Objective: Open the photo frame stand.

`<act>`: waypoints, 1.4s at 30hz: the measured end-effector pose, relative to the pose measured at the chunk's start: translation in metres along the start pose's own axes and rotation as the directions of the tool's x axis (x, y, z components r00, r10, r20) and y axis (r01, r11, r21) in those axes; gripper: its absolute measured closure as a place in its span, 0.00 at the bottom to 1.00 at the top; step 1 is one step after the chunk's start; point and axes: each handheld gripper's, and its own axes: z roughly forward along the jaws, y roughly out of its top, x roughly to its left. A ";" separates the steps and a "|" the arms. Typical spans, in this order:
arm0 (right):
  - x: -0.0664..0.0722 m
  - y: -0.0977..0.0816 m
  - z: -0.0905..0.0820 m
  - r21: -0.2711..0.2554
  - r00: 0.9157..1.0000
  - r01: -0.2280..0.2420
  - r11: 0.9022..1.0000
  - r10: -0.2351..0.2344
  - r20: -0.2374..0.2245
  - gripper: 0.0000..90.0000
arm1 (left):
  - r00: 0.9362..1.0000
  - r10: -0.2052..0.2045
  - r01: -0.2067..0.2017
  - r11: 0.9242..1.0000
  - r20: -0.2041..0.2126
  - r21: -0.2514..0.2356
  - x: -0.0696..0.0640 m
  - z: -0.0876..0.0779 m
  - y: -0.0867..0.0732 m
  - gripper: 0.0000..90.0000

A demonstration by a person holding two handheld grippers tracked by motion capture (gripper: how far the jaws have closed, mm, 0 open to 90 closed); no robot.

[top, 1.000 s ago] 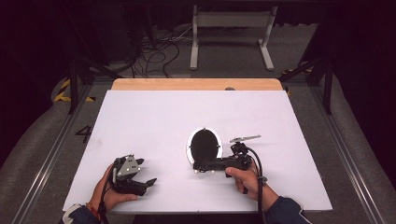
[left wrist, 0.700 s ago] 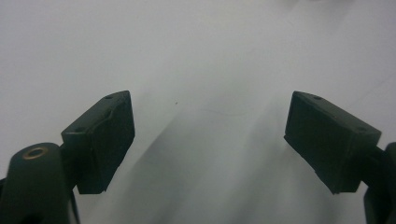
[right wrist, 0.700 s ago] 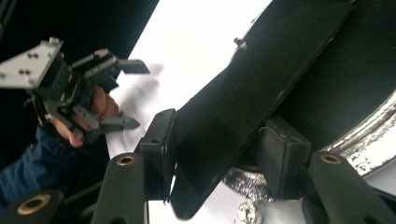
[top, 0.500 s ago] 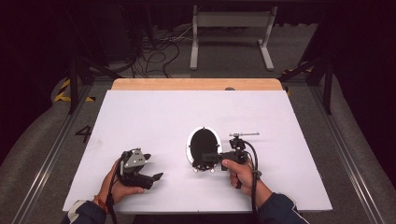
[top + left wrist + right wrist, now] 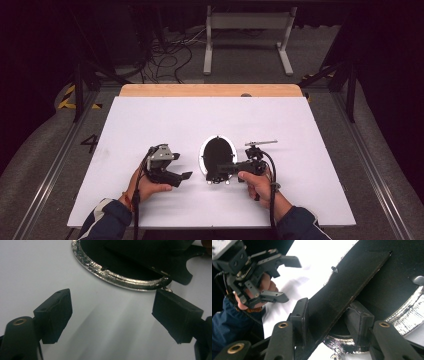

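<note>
On a white table (image 5: pixel 150 120), the right gripper (image 5: pixel 216 172) pinches a black plate (image 5: pixel 352 282) over a silver-rimmed dish (image 5: pixel 218 153); the left gripper (image 5: pixel 184 176), jaws spread and empty, is near the dish.

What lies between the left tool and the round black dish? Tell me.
Only bare white table, as the high view and the left gripper view show. The open left tool is apart from the silver-rimmed dish, on which the right tool is.

Desk (image 5: pixel 150 120): flat white top, with a strip of bare light wood (image 5: pixel 210 90) along the far edge. Lying directly on it, just right of centre toward the near side, is a round dish (image 5: pixel 218 155) with a black inside and a shiny, scuffed silver rim (image 5: pixel 120 280). Surrounding white surface is bare.
</note>
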 end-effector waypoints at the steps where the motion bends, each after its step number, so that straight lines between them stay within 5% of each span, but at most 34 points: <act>1: 0.001 0.000 0.000 0.001 1.000 0.015 1.000 -0.015 0.001 0.62 | 1.000 -0.002 0.002 1.000 0.006 0.001 0.001 0.003 0.002 0.19; 12: 0.010 -0.001 -0.005 0.017 0.982 0.185 0.983 -0.185 0.026 0.64 | 0.998 -0.034 0.036 0.999 0.059 -0.033 0.007 0.021 0.015 0.24; 14: 0.013 -0.001 -0.006 0.020 0.972 0.230 0.973 -0.231 0.040 0.63 | 0.996 -0.042 0.045 0.998 0.078 -0.035 0.007 0.022 0.018 0.29; 19: 0.022 -0.004 -0.007 0.046 0.925 0.354 0.934 -0.357 0.128 0.65 | 0.993 -0.051 0.058 0.997 0.102 -0.059 0.004 0.024 0.024 0.31; 26: 0.015 -0.005 -0.007 0.012 0.951 0.296 0.955 -0.295 0.090 0.65 | 0.982 -0.119 0.127 0.991 0.148 -0.044 0.010 0.031 0.022 0.32; 29: 0.013 -0.006 -0.008 0.005 0.952 0.295 0.956 -0.294 0.083 0.65 | 0.970 -0.160 0.173 0.983 0.182 -0.061 0.015 0.031 0.020 0.32; 32: 0.016 -0.007 -0.008 0.004 0.941 0.326 0.945 -0.325 0.091 0.65 | 0.970 -0.193 0.200 0.979 0.148 -0.035 0.020 0.034 0.018 0.28; 33: 0.018 -0.007 -0.008 0.005 0.935 0.343 0.939 -0.342 0.093 0.65 | 0.962 -0.224 0.231 0.972 0.158 -0.032 0.021 0.035 0.016 0.28; 39: 0.022 -0.008 -0.008 0.008 0.921 0.376 0.927 -0.375 0.105 0.65 | 0.967 -0.156 0.162 0.987 0.200 -0.012 0.014 0.039 0.020 0.32; 42: 0.023 -0.009 -0.009 0.015 0.916 0.384 0.923 -0.383 0.115 0.65 | 0.964 -0.170 0.177 0.984 0.205 -0.018 0.013 0.039 0.022 0.37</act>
